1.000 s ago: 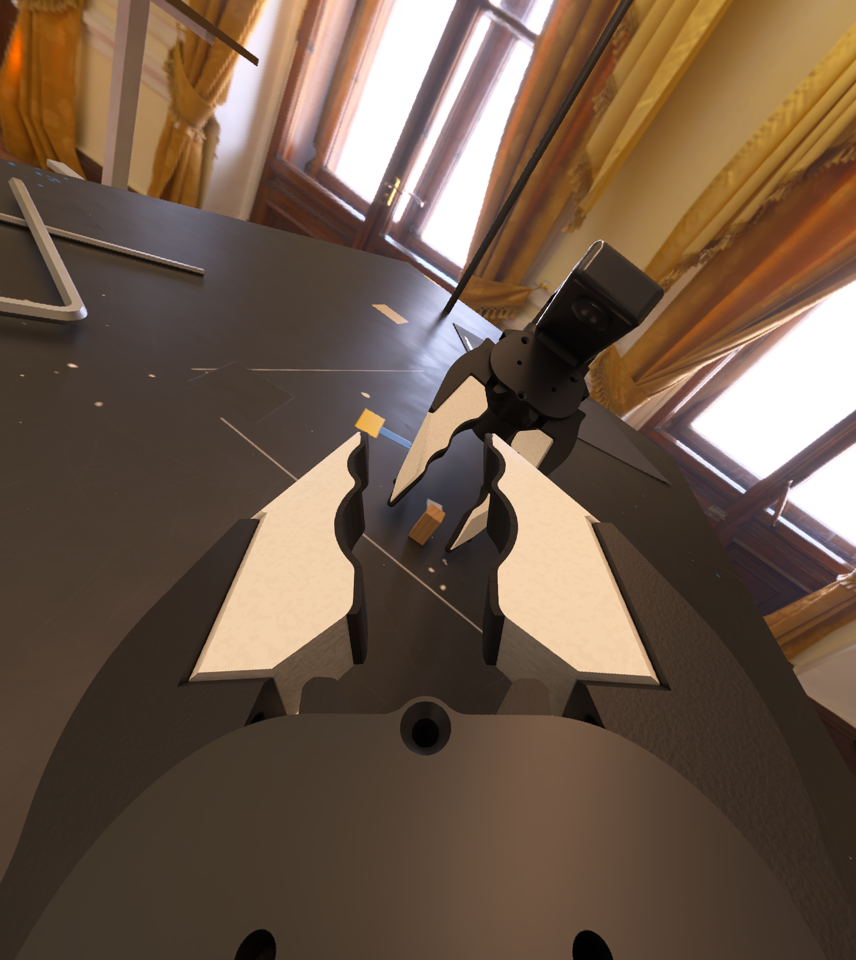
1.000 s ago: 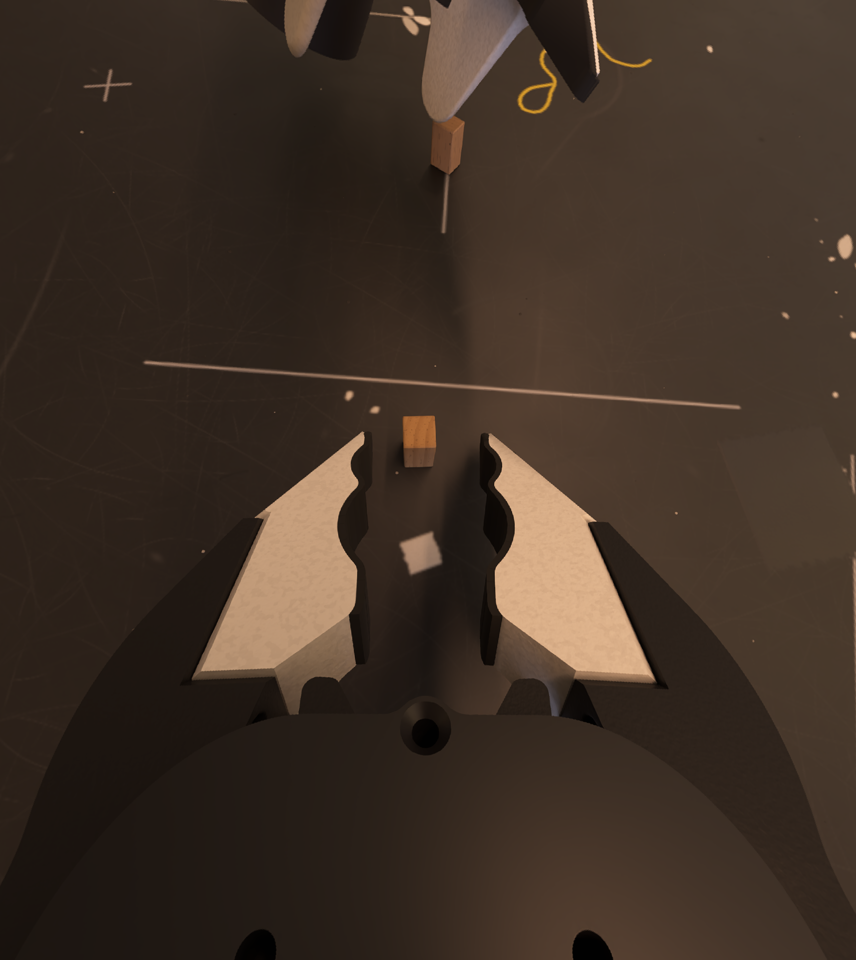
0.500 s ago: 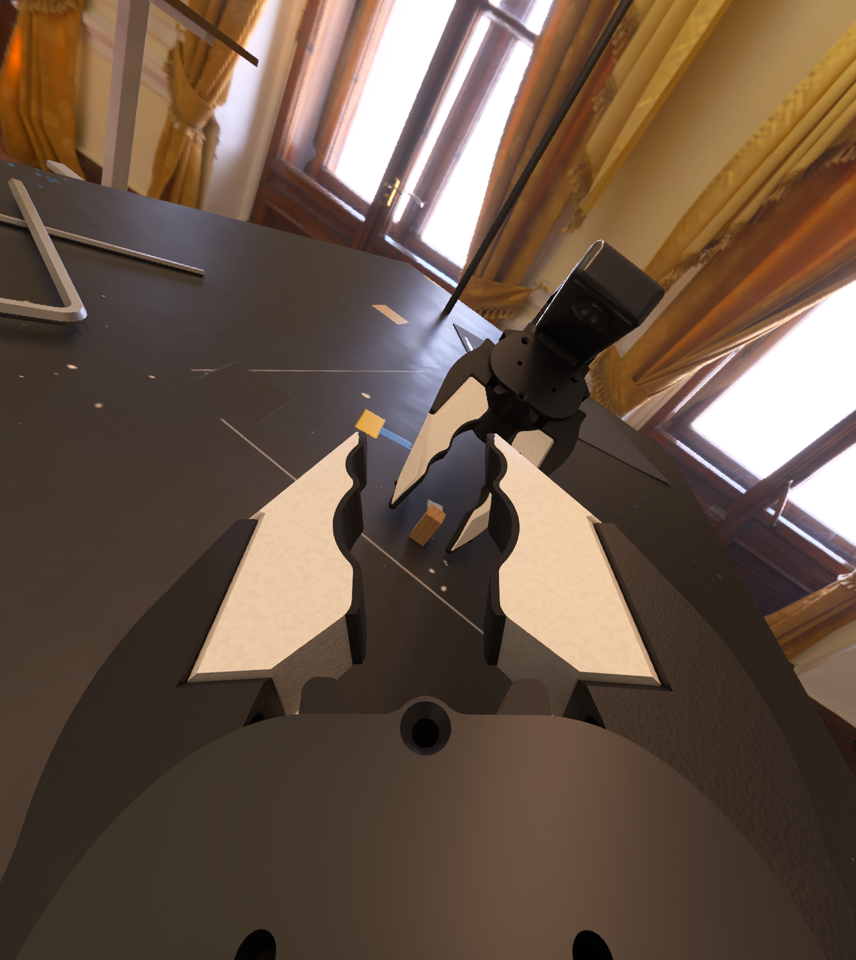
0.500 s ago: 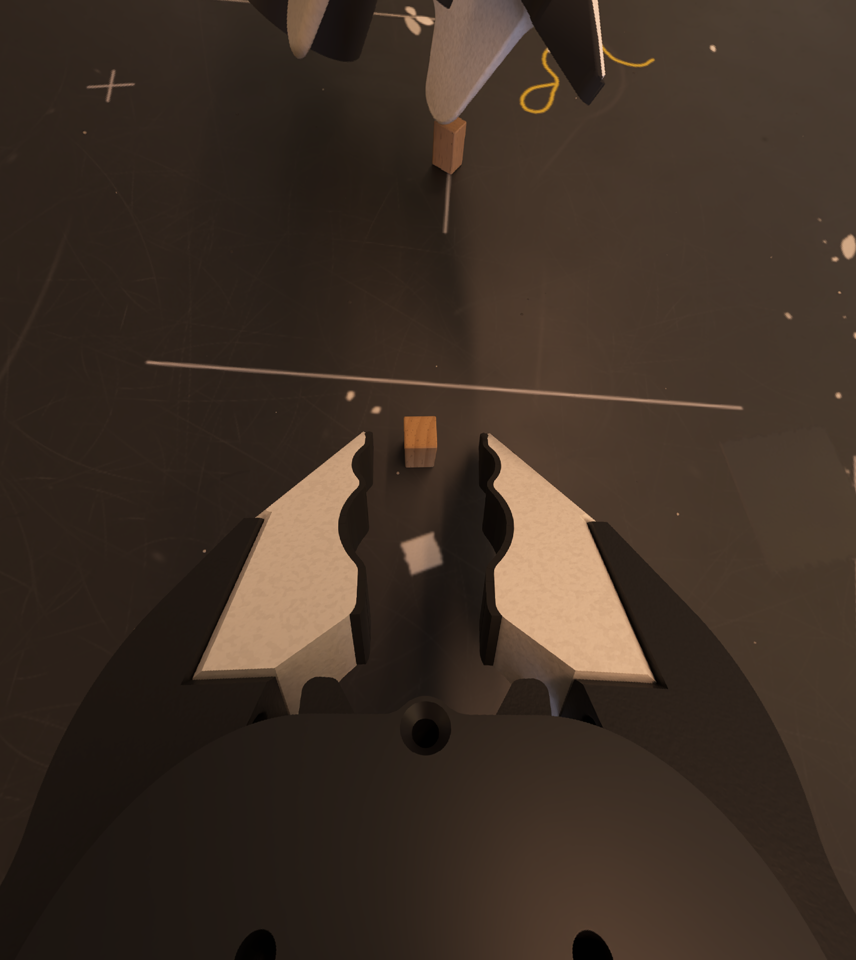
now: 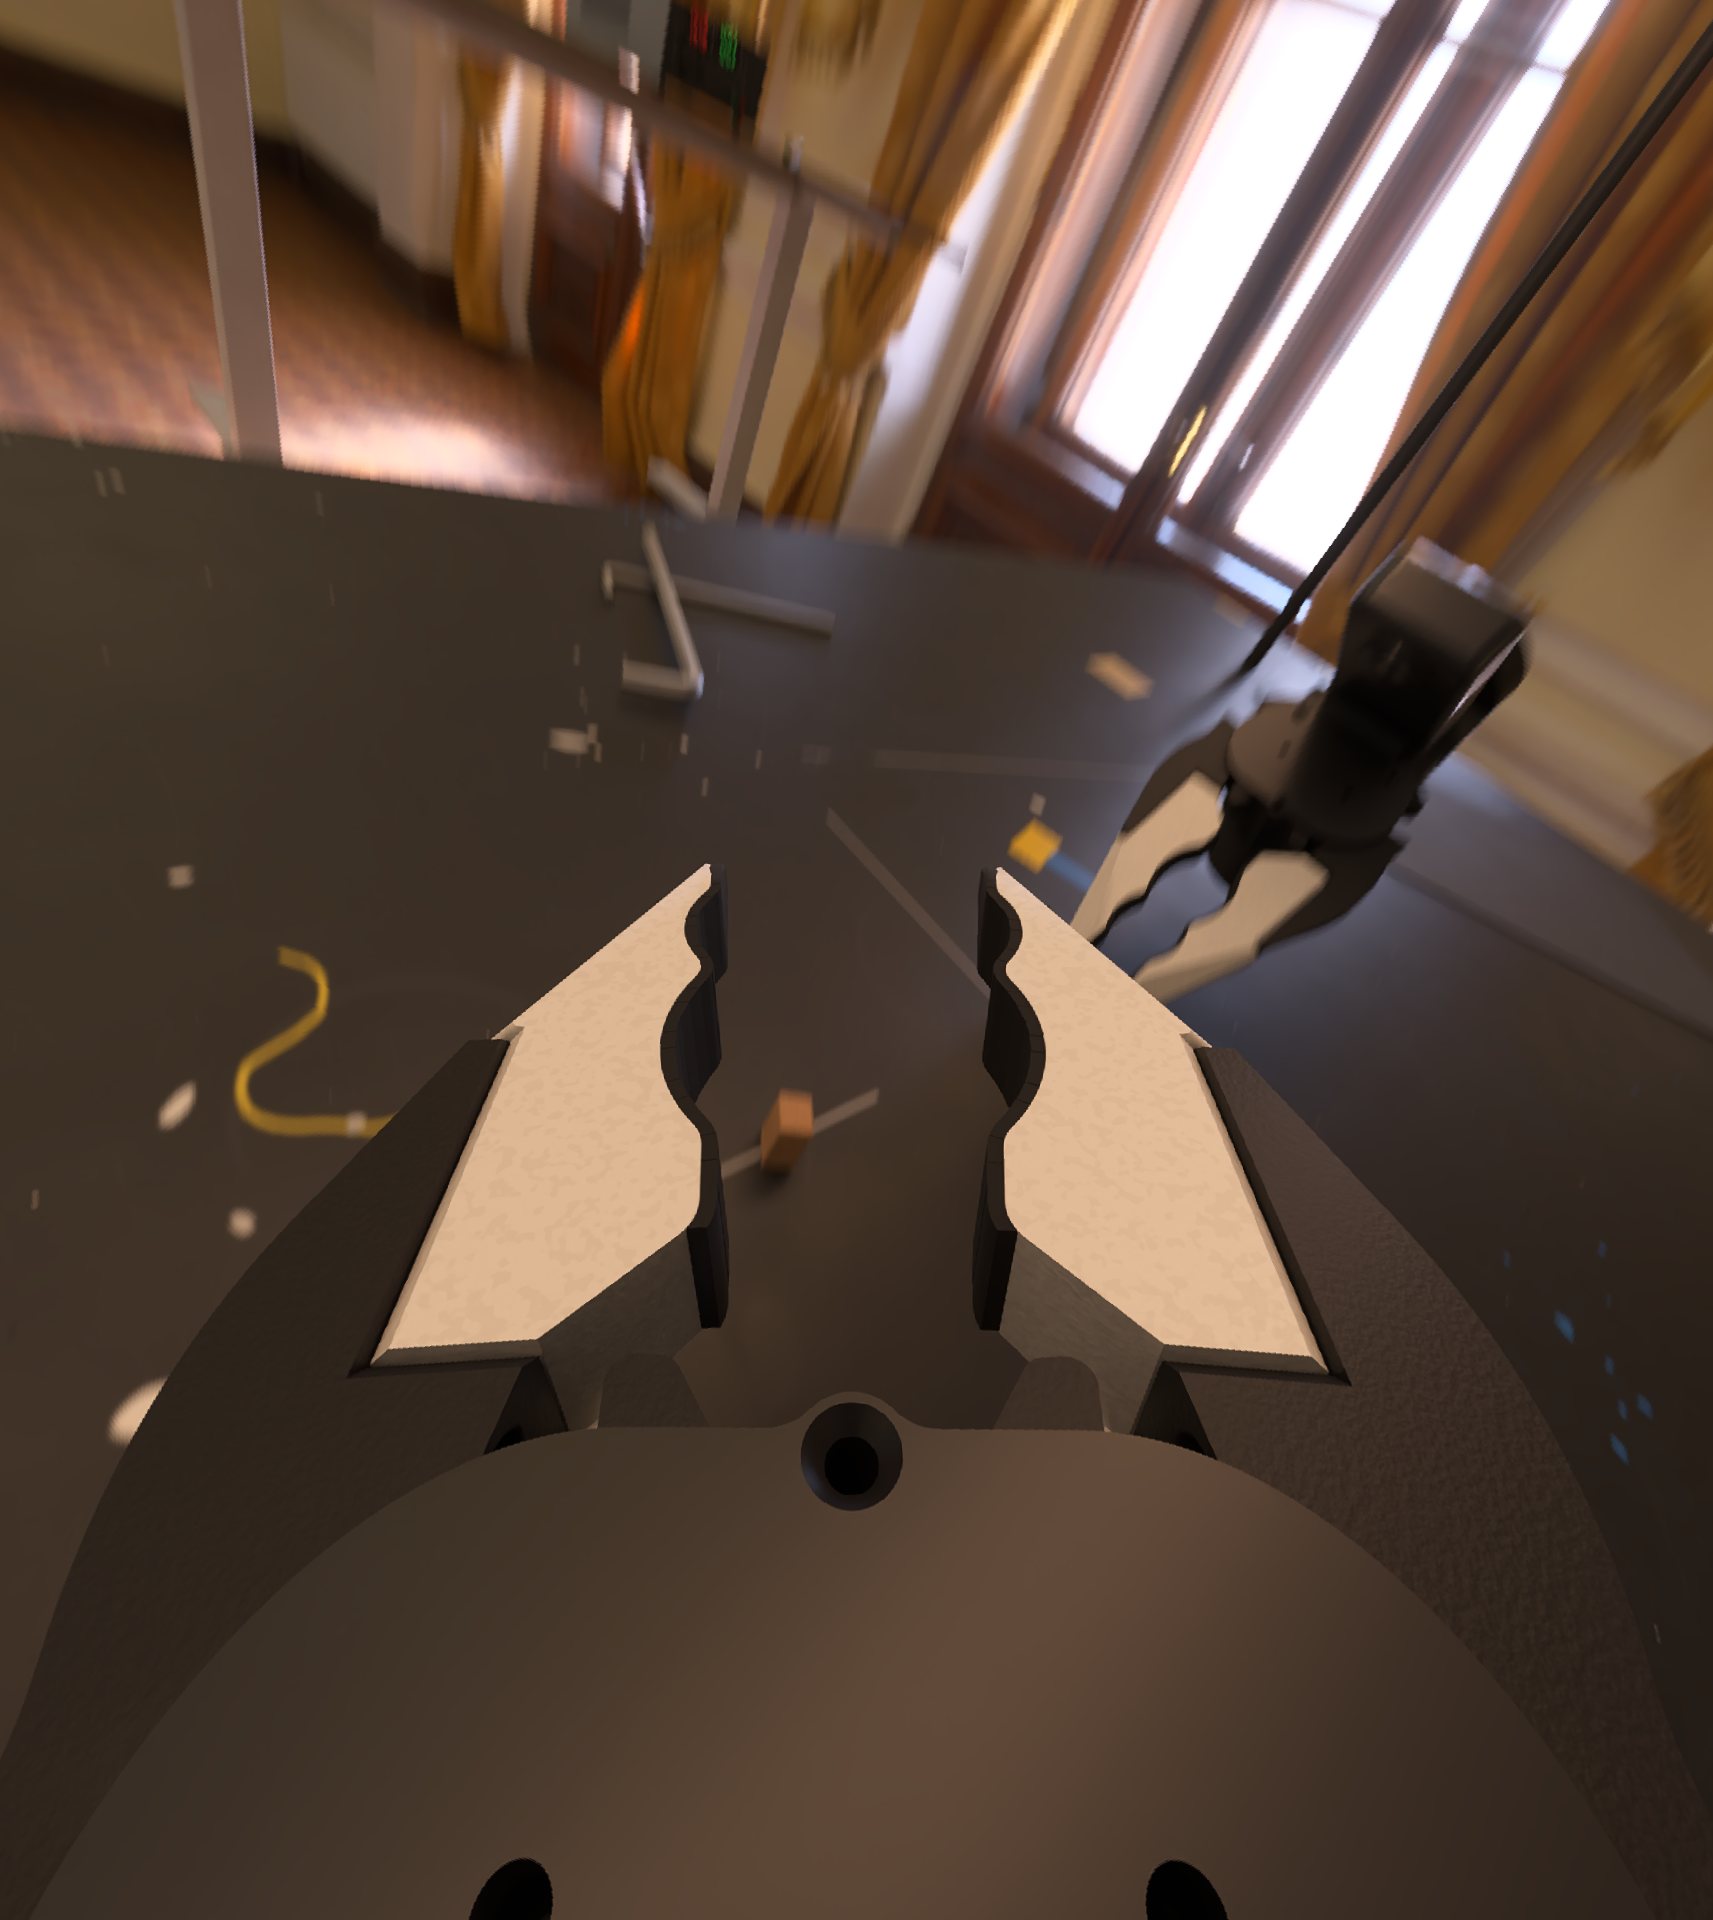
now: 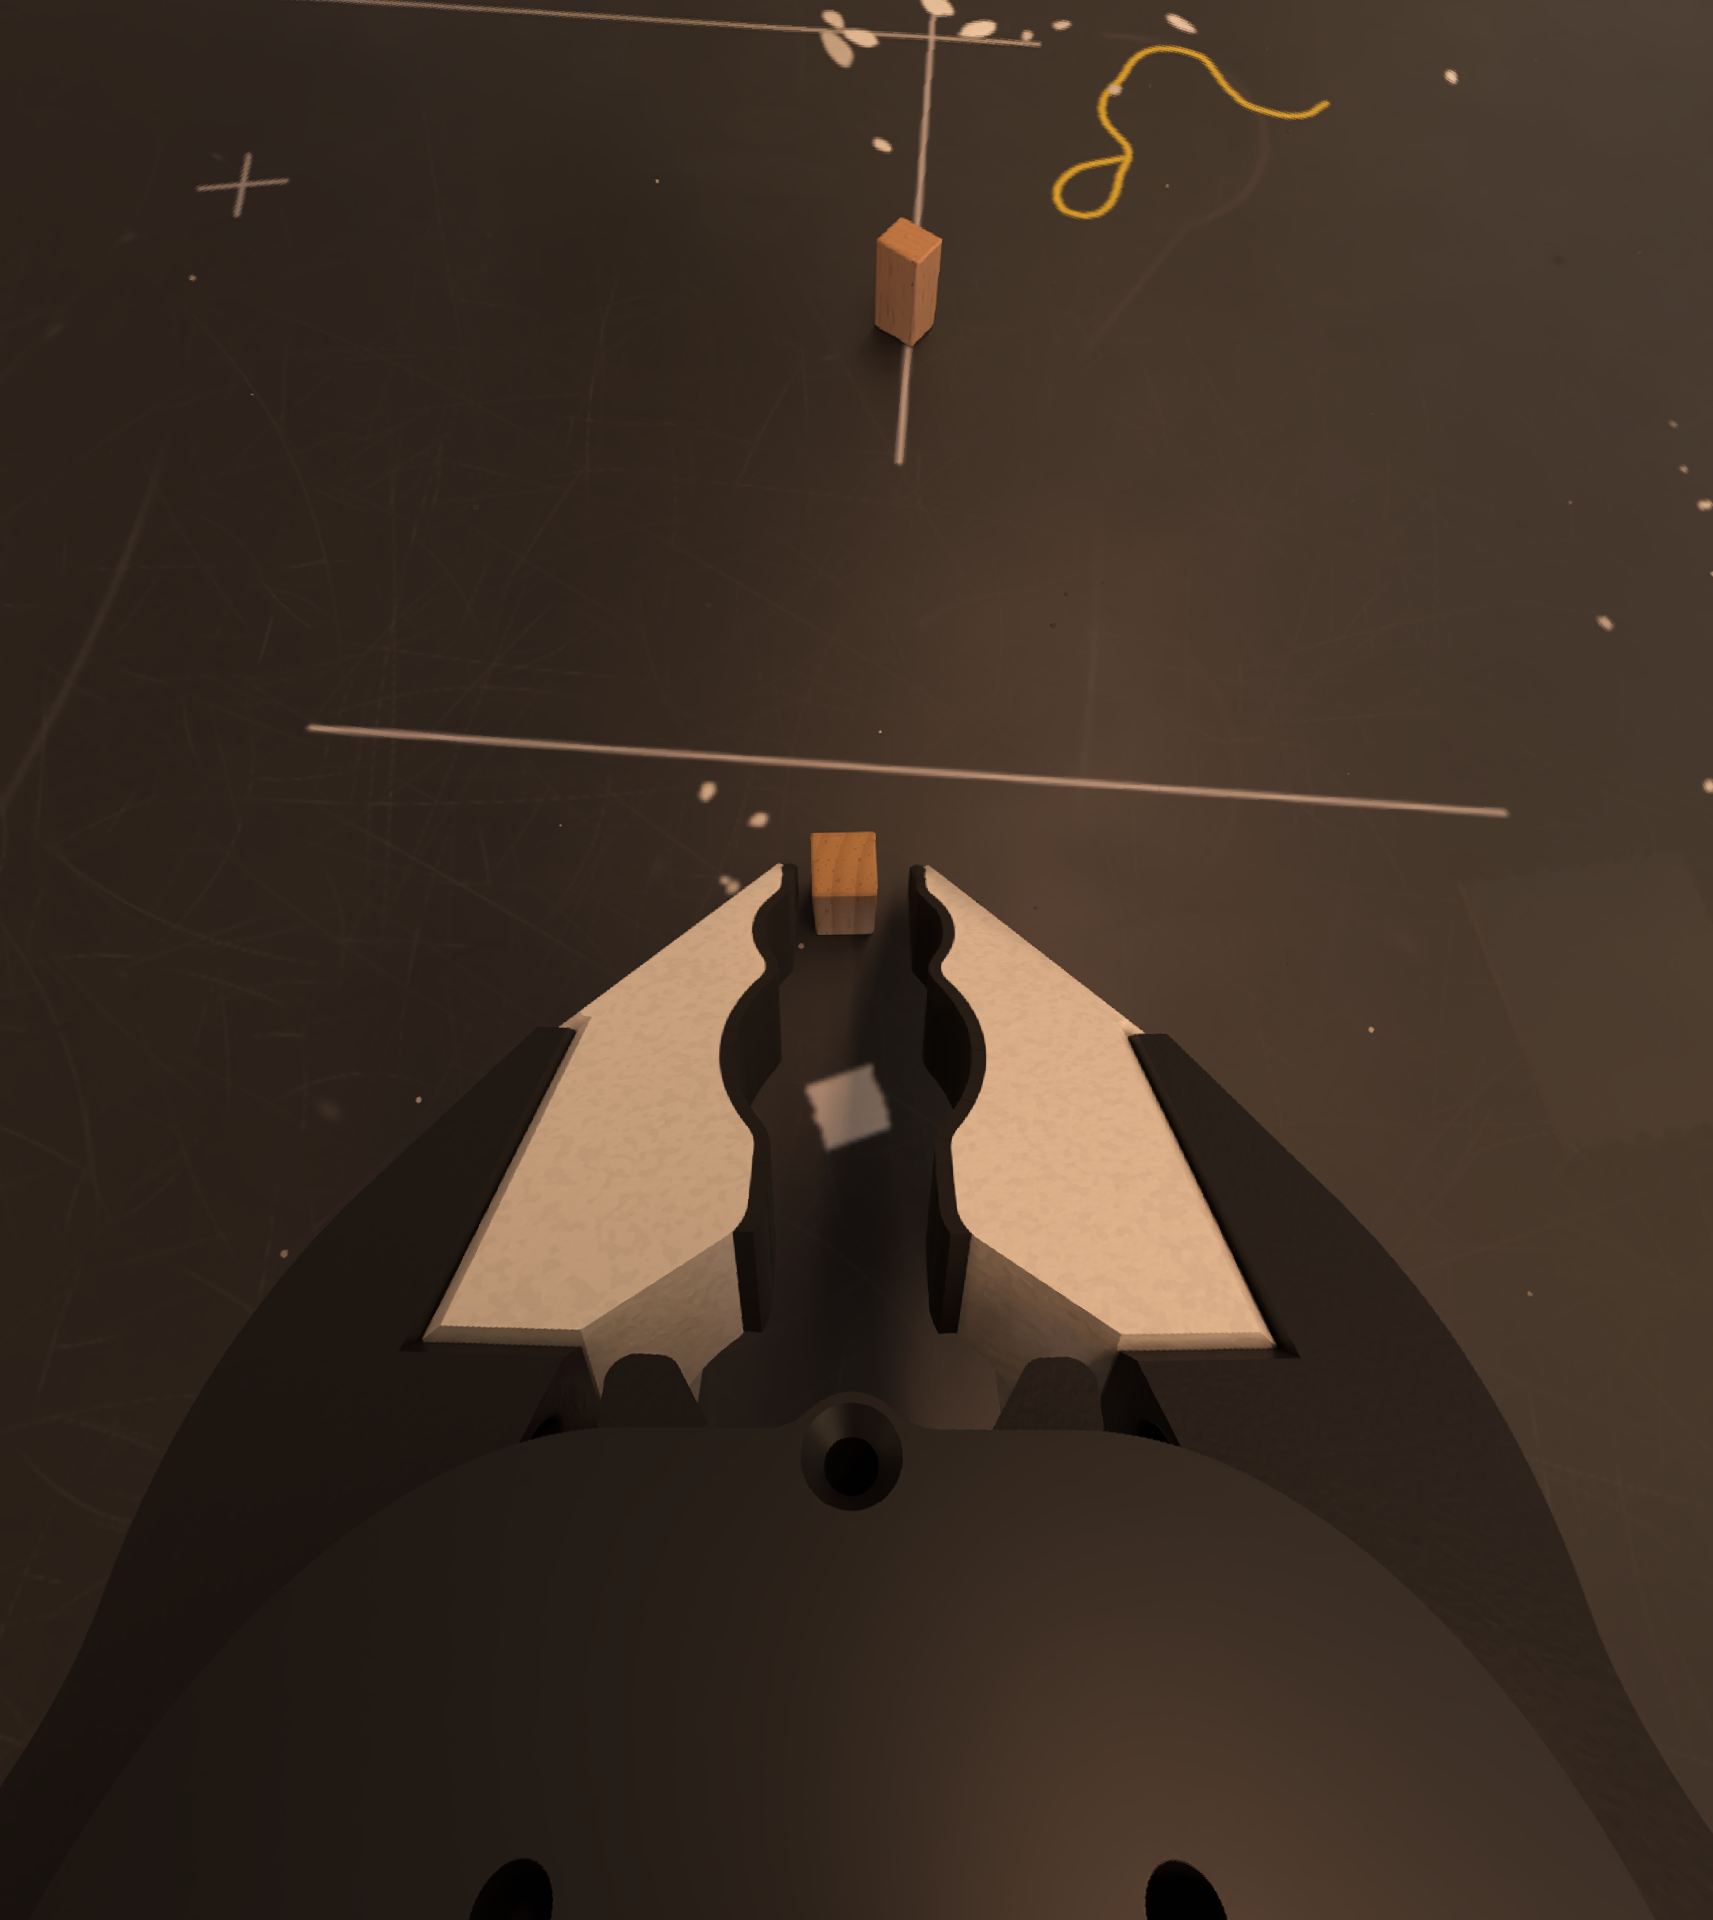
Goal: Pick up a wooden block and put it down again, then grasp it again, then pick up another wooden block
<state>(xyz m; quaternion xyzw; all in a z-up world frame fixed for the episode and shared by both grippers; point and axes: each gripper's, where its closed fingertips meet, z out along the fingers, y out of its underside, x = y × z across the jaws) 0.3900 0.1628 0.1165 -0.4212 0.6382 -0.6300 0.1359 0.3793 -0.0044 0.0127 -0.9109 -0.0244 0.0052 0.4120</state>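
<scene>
Right wrist view showing right tool [image 6: 847, 883] narrowing around a small wooden block [image 6: 844, 878] without touching, tall wooden block [image 6: 907, 281] standing upright well beyond on dark surface [image 6: 312, 520], left tool [image 5: 847, 904] hanging open, gripping nothing.

The dark, scratched bench [image 6: 416, 520] carries two wooden blocks. A tall block [image 6: 906, 281] stands upright; a small block [image 6: 844, 878] sits well apart. A yellow cord [image 6: 1143, 135] lies near the tall one.

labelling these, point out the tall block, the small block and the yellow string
tall block [image 6: 907, 281]: right wrist view, front face
small block [image 6: 844, 864]: right wrist view, top face
yellow string [image 6: 1101, 187]: right wrist view, its loop
</scene>
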